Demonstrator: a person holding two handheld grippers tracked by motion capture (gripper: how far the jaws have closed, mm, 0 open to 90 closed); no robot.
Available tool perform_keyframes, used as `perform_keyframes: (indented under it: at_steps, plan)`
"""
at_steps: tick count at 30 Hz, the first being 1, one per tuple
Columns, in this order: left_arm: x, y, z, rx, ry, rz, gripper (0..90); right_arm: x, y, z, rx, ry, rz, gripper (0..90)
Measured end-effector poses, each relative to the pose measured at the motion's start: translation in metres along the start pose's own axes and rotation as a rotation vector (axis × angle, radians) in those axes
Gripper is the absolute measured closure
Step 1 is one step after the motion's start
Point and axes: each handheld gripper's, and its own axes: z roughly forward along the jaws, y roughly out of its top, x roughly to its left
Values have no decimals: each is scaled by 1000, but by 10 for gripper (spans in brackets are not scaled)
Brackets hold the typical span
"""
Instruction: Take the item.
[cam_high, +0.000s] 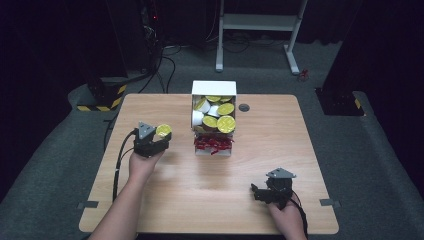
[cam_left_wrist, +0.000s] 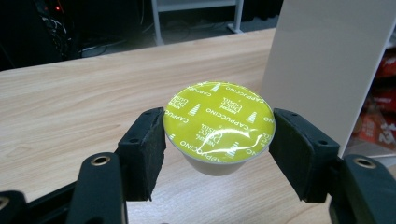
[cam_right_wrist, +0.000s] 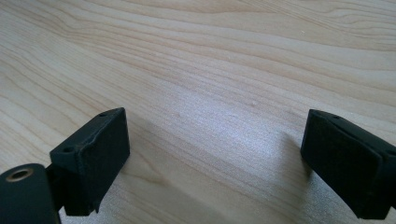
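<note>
capsule (cam_left_wrist: 218, 123) sits pinched at its foil rim by our left gripper (cam_left_wrist: 218, 140); it could tip out and roll. our right gripper (cam_right_wrist: 215, 158) rests wide open, holding nothing.

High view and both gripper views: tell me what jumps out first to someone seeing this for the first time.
The yellow-green cappuccino capsule stands out, clamped upright between the left tongs above the wooden table at its left side. Next comes the white box at the table's far middle, packed with more yellow-lidded capsules, red packets at its near end. The right tongs are open over bare wood near the front right.
</note>
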Motion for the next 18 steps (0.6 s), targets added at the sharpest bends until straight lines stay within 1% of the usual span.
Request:
perform_keyframes:
  at_steps: [4,8,11,12,14,16,18]
  plan:
    - [-3,-2,5,13,-3,2,372,0,0,0,-1,-1,2,79]
    - [-6,-6,11,40,-6,9,372,0,0,0,-1,-1,1,79]
    - [-5,-7,13,48,-2,12,372,0,0,0,1,1,3,79]
    - [-5,-9,16,61,-1,5,372,0,0,0,1,1,2,79]
    - [-5,-10,18,67,0,6,372,0,0,0,0,0,-1,79]
    - [-3,-12,24,85,1,-4,372,0,0,0,-1,0,-5,79]
    - [-3,-13,26,91,1,-12,372,0,0,0,-1,0,-5,80]
